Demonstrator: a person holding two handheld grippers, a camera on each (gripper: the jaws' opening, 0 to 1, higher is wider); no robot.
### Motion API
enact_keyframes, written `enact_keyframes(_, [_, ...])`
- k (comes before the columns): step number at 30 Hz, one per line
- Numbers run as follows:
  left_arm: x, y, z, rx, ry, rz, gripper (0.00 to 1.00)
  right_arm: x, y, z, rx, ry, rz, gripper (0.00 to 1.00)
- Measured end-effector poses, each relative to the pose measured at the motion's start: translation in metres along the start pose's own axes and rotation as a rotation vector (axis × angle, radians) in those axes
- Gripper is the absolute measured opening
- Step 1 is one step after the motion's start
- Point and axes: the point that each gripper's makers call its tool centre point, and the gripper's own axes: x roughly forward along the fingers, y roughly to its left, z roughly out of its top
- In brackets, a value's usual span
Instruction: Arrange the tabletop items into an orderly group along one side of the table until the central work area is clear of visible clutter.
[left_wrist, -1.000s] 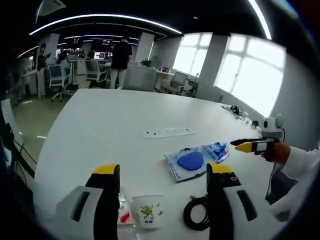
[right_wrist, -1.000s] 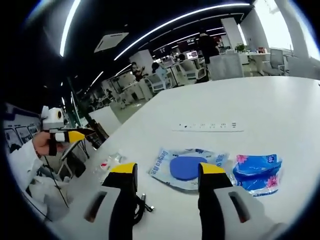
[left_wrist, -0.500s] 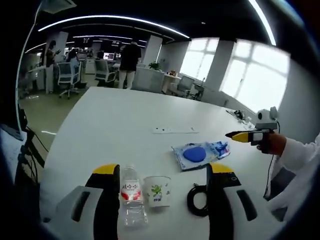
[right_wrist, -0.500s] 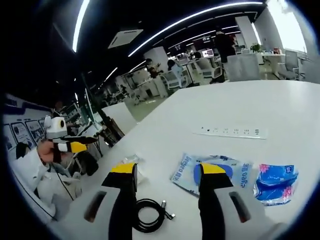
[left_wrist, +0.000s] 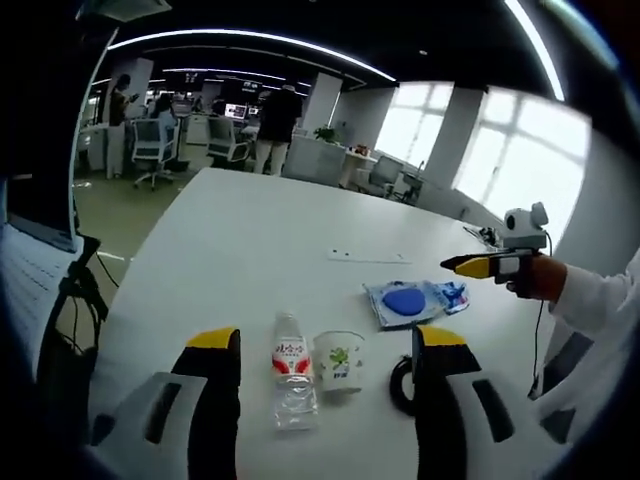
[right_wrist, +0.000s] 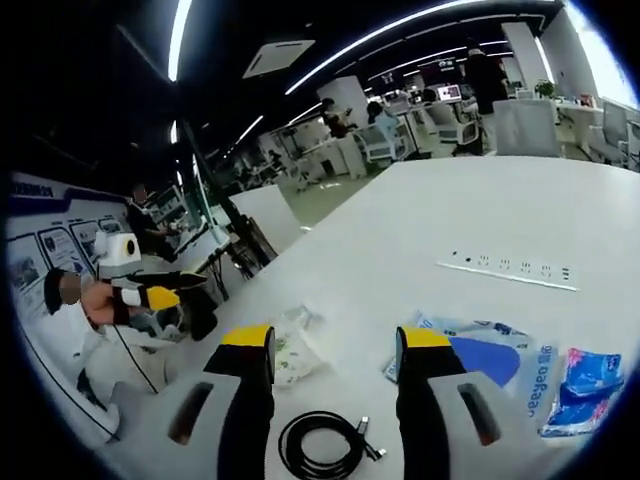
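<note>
Plainly, both grippers gape, holding nothing — left gripper (left_wrist: 327, 345) over clear plastic bottle (left_wrist: 291, 372), red label; right gripper (right_wrist: 333, 340) above coiled black cable (right_wrist: 322, 446).

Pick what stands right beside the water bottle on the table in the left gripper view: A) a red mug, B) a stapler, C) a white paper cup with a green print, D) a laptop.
C: the white paper cup with a green print stands upright just beside the water bottle, between the left hand-held gripper's open jaws.
</note>
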Motion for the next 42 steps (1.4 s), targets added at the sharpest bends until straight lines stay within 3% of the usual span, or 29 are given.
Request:
enact_keyframes(11, [-0.007, 0.015, -0.013, -0.024, 0.005, 0.016, 0.70, 0.036, 0.016, -0.005, -0.020, 0.055, 0.059, 0.47])
enact_keyframes(16, [-0.008, 0.018, -0.017, -0.037, 0.000, 0.015, 0.70, 0.055, 0.022, -0.017, -0.035, 0.110, 0.101, 0.46])
enact_keyframes(35, [-0.006, 0.033, -0.042, -0.094, 0.014, 0.027, 0.69, 0.113, 0.032, -0.056, -0.109, 0.303, 0.296, 0.43])
enact_keyframes(41, [-0.004, 0.041, -0.049, -0.118, 0.013, 0.038, 0.69, 0.124, 0.038, -0.069, -0.138, 0.358, 0.377, 0.39])
enact_keyframes(42, [-0.004, 0.043, -0.051, -0.119, 0.015, 0.043, 0.68, 0.126, 0.042, -0.074, -0.157, 0.383, 0.416, 0.38])
